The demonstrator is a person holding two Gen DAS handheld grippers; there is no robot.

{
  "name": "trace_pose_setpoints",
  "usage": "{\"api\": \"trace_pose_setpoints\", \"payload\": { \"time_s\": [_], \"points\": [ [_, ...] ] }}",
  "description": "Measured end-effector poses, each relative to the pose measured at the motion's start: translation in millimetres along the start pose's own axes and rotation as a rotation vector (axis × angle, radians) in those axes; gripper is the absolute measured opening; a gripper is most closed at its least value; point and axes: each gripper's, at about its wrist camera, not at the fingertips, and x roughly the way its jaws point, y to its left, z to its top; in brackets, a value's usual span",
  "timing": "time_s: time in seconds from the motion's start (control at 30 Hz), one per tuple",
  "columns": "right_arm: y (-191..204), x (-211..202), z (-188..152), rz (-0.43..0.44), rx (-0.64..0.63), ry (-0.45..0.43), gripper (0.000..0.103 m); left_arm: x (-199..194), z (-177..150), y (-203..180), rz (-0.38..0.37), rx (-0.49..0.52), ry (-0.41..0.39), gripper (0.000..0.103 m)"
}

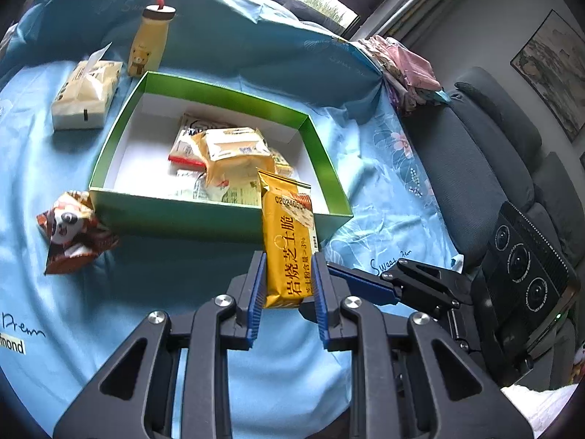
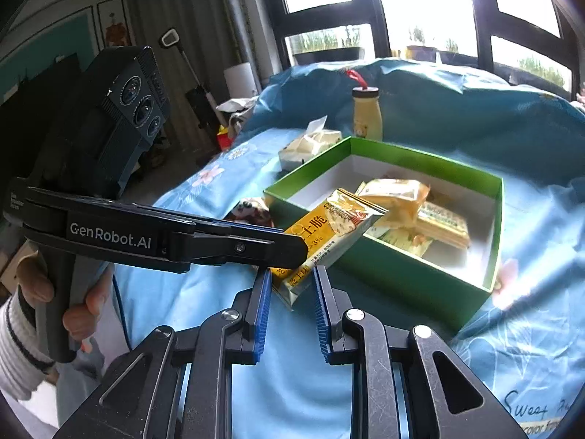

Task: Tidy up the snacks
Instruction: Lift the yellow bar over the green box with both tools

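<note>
Snack packet (image 1: 289, 241), glossy yellow foil, pinched flat in my left gripper (image 1: 289, 278); right gripper (image 2: 292, 292) narrowed, empty. Green rectangular cardboard box (image 1: 204, 216) at twelve o'clock.

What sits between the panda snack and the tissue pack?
Only bare blue cloth, beside the green box. The left wrist view shows panda snack and tissue pack apart.

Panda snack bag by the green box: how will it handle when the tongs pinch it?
The panda snack bag looks puffy and crinkled, so it will probably crush and deform rather than hold its shape. Its glossy film may be slippery. It seems light for its size, so a push would likely slide it across the blue cloth.
</note>
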Motion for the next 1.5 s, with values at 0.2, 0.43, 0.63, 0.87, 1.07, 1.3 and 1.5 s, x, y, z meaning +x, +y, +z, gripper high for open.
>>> {"api": "trace_pose_setpoints", "payload": {
  "time_s": [0.2, 0.43, 0.63, 0.87, 1.07, 1.3, 1.5],
  "points": [
    [-5.3, -3.0, 6.2, -0.011, 0.0, -0.018, 0.025, 0.3, 8.2, -5.0, -0.002, 0.013, -0.007, 0.022],
    [-13.3, -3.6, 15.2, -0.022, 0.002, -0.036, 0.025, 2.0, 20.3, -9.8, -0.002, 0.028, -0.016, 0.022],
    [-20.5, -2.5, 22.8, -0.029, 0.002, -0.048, 0.025, 5.2, 32.6, -10.6, -0.005, 0.036, -0.021, 0.022],
    [-30.1, 2.7, 30.8, -0.037, 0.01, -0.058, 0.025, 10.9, 47.2, -11.7, -0.002, 0.052, -0.026, 0.022],
    [-40.0, 7.9, 35.9, -0.038, 0.02, -0.061, 0.025, 15.9, 54.2, -9.8, -0.003, 0.051, -0.026, 0.022],
    [-46.3, 13.4, 41.0, -0.04, 0.023, -0.065, 0.025, 23.8, 65.7, -5.7, -0.005, 0.045, -0.024, 0.022],
    [-56.1, 22.3, 47.1, -0.037, 0.031, -0.064, 0.025, 31.9, 77.0, 1.6, -0.007, 0.037, -0.022, 0.022]
  ]
}}
